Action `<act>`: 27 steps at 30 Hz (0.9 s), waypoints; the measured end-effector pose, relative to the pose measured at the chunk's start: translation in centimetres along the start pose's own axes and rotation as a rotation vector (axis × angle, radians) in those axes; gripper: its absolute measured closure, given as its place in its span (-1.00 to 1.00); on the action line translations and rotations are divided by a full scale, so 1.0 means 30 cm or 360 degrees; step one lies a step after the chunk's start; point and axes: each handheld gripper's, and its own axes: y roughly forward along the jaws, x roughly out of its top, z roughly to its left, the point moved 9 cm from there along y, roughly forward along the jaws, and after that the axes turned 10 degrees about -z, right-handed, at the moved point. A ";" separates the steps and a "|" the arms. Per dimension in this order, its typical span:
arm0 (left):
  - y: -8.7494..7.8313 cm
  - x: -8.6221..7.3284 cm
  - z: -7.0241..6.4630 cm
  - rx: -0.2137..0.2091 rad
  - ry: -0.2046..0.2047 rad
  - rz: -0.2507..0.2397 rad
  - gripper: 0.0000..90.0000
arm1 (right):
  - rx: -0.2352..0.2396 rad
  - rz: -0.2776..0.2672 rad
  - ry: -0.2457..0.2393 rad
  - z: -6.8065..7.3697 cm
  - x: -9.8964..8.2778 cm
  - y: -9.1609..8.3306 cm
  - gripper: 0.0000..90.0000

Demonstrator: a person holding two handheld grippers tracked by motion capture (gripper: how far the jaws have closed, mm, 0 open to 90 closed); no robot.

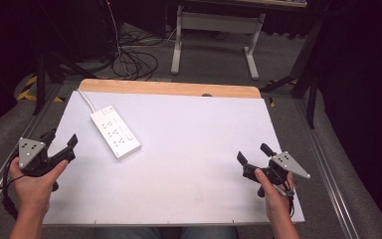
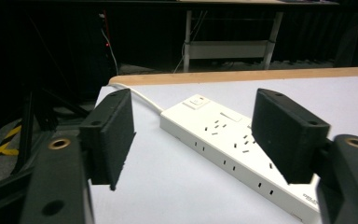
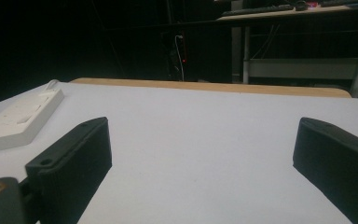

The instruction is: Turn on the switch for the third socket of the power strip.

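Power strip (image 1: 115, 132) lies flat on the white bench (image 1: 194, 164), in the far-left quarter as I see it from the high view. Its long axis runs diagonally, from 11 o'clock (switch end, white cord (image 1: 86, 99) leaving toward the far wooden edge) down to 5 o'clock (near end).

Left hand-held gripper (image 1: 63, 148) sits at the bench's left edge, jaws wide apart, nothing between them. From it the strip is at roughly 2 o'clock, near but not touching. In the left gripper view the power strip (image 2: 233, 149) runs between the two pads, and its near end passes behind the right-hand pad.

Right hand-held gripper (image 1: 254, 154) is at the bench's right side, also spread wide and empty. The strip lies at about 10 o'clock from it, well apart, with bare bench between. In the right gripper view the power strip (image 3: 18, 119) sits off at the far left.

My read: left hand is clearly nearer, so the reach falls to it. The jaws look roughly across the strip's width already, so I'd go forward and slightly right. Risk is clipping the near corner with the right-hand pad.
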 end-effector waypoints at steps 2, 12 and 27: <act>0.002 -0.004 0.002 0.0009 0.0001 0.0005 -0.53 | -0.0003 -0.0004 0.0000 0.000 0.001 0.000 -0.90; 0.002 -0.002 -0.009 -0.0027 0.0010 -0.0018 -0.87 | -0.0016 -0.0018 -0.0008 -0.004 0.007 -0.004 -0.90; 0.005 0.002 -0.017 -0.0063 -0.0017 -0.0035 -0.97 | -0.0012 -0.0030 -0.0016 -0.004 0.011 -0.007 -0.94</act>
